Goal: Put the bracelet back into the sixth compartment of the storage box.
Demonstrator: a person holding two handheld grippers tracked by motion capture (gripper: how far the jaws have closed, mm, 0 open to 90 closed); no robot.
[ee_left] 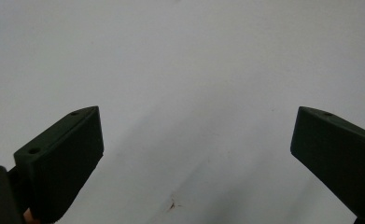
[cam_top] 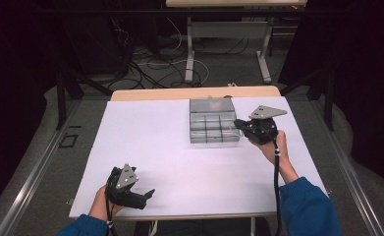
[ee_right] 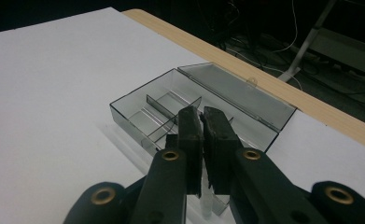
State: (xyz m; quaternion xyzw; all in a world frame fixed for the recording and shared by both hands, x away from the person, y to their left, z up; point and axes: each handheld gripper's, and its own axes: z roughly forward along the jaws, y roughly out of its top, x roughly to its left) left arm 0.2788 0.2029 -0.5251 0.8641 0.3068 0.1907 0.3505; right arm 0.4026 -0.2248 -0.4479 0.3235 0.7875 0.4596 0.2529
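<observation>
A clear grey plastic compartment box lies on the white sheet at the back right, its lid folded open toward the far edge. In the right gripper view the box has several empty compartments behind thin dividers. My right gripper is at the box's right side, and its jaws are pressed together, reaching over the near end of the box. I cannot tell whether the box wall is pinched between them. My left gripper rests near the front left edge, and its jaws stand wide open above bare white surface.
The wooden table edge runs just behind the box lid. Beyond it are a second table's legs and floor cables. A small dark mark sits on the sheet under the left gripper.
</observation>
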